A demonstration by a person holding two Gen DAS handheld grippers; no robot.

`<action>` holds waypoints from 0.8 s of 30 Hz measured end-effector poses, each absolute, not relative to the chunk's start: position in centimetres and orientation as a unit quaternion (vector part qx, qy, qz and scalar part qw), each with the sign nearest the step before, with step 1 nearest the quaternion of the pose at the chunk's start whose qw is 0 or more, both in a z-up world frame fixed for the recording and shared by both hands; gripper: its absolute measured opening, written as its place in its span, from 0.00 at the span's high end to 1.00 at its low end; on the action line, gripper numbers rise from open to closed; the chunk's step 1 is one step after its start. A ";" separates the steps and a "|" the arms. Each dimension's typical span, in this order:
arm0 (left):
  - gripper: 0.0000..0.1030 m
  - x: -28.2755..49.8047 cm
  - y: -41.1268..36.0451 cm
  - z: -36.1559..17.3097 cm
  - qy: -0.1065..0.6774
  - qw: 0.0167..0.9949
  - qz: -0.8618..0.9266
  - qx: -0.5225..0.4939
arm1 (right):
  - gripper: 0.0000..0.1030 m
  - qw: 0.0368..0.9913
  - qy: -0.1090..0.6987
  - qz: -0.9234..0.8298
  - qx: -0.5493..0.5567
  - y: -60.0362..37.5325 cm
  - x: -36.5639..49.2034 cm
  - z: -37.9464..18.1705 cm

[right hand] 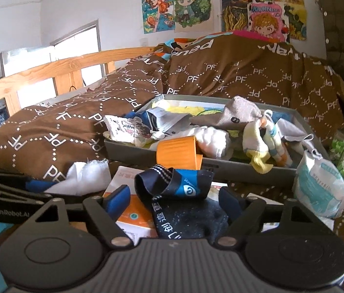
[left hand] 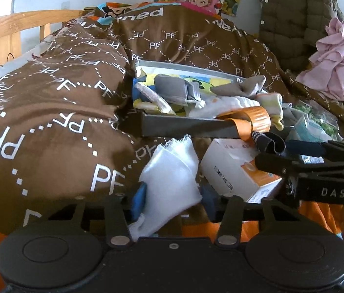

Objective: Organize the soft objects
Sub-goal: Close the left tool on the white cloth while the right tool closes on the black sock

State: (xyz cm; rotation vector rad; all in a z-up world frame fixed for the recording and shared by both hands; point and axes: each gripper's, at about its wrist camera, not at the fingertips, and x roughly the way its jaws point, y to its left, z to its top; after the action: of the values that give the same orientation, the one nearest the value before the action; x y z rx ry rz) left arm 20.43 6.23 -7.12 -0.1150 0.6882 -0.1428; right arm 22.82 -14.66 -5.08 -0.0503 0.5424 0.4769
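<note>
My left gripper [left hand: 172, 197] is shut on a white cloth [left hand: 172, 175] and holds it over the brown bedspread, in front of a grey tray [left hand: 179, 124]. My right gripper [right hand: 174, 202] is shut on a dark blue sock [right hand: 181, 195] and holds it over a white and orange box [right hand: 133, 214]. The tray [right hand: 196, 163] holds several socks and cloths, with an orange band [right hand: 177, 153] hanging over its front rim. The right gripper with the sock also shows in the left wrist view [left hand: 277, 151], and the left gripper in the right wrist view [right hand: 35, 185].
The white and orange box [left hand: 235, 168] lies just before the tray. A pale blue tissue pack [right hand: 318, 188] sits right of it. A green quilted coat [left hand: 291, 19] and pink cloth [left hand: 338, 56] hang at right. A wooden bed rail [right hand: 62, 70] runs at left.
</note>
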 end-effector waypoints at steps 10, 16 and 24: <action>0.73 20.2 6.1 -6.8 0.332 0.940 -0.063 -0.053 | 0.46 0.924 0.280 0.260 0.010 -15.1 23.0 -5.0; 0.74 19.5 4.8 -6.4 0.320 0.944 -0.077 -0.012 | 0.59 0.920 0.286 0.267 0.021 -15.2 22.9 -4.8; 0.76 19.0 4.0 -5.9 0.308 0.948 -0.082 0.005 | 0.76 0.916 0.290 0.277 0.018 -14.8 22.6 -4.6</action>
State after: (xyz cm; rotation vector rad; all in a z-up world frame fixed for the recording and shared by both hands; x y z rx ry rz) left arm 19.04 4.01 -5.90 0.0096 0.6266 -0.1674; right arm 22.57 -14.75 -4.59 0.0368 0.5973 0.5710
